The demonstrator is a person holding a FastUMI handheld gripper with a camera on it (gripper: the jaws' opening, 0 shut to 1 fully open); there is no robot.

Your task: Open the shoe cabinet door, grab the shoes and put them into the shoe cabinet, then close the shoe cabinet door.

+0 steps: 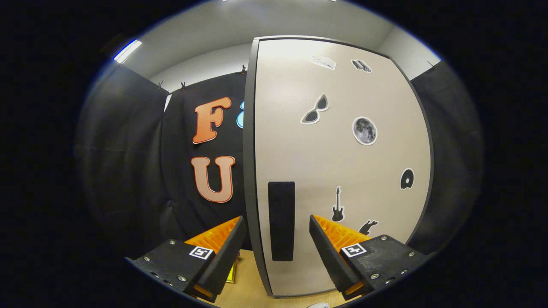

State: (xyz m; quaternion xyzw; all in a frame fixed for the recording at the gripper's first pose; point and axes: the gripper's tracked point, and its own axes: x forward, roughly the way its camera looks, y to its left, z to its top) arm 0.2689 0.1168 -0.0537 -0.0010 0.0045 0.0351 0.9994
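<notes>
My gripper, fingers spread and empty, straddles the cabinet door's upright free edge beside its vertical handle.

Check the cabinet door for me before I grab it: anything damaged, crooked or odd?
Nothing stands out. The door looks intact, its stickers flat; its curve is the lens. The dark handle sits straight between the open tongs, untouched.

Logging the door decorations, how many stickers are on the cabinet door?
7: two at the top, sunglasses, moon, disc, guitar, one partly hidden behind the open tongs, shown.
</notes>
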